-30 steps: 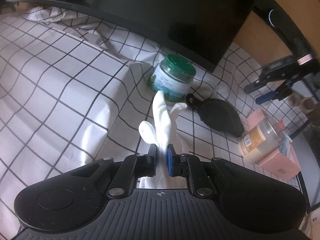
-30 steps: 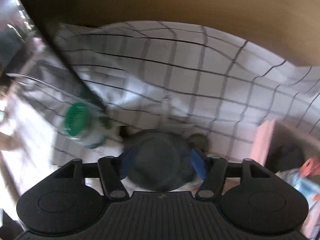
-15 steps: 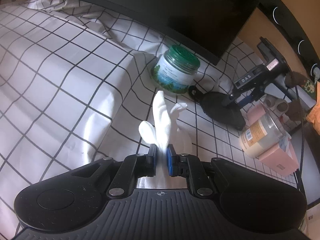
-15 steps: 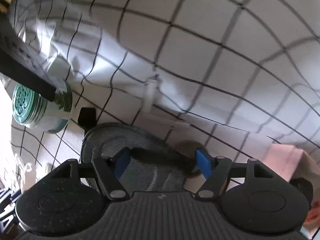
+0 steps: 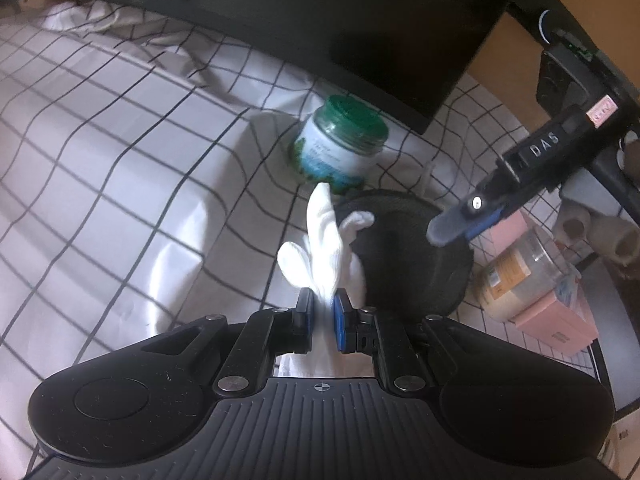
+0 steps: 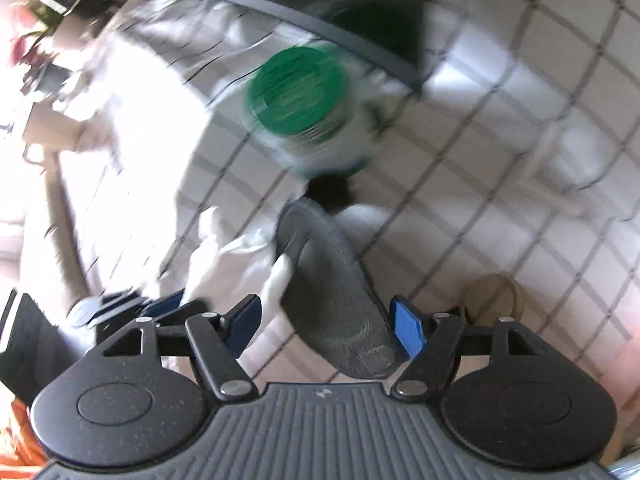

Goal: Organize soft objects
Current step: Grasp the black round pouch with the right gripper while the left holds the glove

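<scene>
The left fingers [image 5: 322, 308] pinch a white glove [image 5: 324, 248], which stands up from them over the checked cloth [image 5: 120, 184]. The right fingers [image 6: 328, 326] are spread around a dark grey pad [image 6: 336, 300] that lies on the cloth, one blue tip at its edge; whether they press on it I cannot tell. Beyond the pad stands a green-lidded jar [image 5: 340, 148], then a dark monitor [image 5: 360, 20] behind it

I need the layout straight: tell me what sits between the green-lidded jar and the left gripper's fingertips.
In the left wrist view, the white glove pinched in the left gripper stands up between it and the green-lidded jar; the dark pouch lies just beside that line.
</scene>
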Available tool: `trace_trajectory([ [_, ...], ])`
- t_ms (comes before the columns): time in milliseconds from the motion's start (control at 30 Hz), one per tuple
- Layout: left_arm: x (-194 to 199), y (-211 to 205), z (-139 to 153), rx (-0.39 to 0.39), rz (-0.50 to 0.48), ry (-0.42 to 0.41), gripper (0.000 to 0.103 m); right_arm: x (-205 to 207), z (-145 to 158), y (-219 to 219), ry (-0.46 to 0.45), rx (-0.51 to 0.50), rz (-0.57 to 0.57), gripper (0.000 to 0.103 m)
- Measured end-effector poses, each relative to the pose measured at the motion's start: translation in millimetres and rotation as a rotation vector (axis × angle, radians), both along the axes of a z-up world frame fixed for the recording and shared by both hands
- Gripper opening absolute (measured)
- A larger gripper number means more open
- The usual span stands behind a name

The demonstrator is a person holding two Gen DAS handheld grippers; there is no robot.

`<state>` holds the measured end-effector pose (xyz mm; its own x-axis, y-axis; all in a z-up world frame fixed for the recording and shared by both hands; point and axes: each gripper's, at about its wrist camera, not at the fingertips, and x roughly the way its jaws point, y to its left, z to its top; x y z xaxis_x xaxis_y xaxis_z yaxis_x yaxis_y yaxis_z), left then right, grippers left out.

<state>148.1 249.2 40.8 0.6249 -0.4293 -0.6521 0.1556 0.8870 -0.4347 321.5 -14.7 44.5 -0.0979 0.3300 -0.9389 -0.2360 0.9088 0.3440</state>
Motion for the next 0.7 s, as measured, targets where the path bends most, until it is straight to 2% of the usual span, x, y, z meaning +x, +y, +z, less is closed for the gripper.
trace_trajectory([
  [67,1,-2,1,0.008,-0.004,-0.005,0.013,-6,6,5,-0.025,-0.015,0.021,0.071],
  [167,0,-3,2,0.023,-0.001,-0.007,0.013,-7,20,9,-0.113,-0.065,0.038,0.071],
  [300,-3,-3,6,0.03,0.017,-0.018,0.013,5,36,-13,-0.205,-0.101,-0.076,0.074],
  [400,-8,-2,7,0.032,0.023,-0.024,0.013,9,37,-21,-0.249,-0.14,-0.103,0.077],
  [500,-11,-2,6,0.029,0.032,-0.019,0.013,13,24,-17,-0.246,-0.166,-0.093,0.077],
  [700,-13,-3,5,0.032,0.055,-0.002,0.013,23,-17,0,-0.167,-0.156,-0.092,0.077],
])
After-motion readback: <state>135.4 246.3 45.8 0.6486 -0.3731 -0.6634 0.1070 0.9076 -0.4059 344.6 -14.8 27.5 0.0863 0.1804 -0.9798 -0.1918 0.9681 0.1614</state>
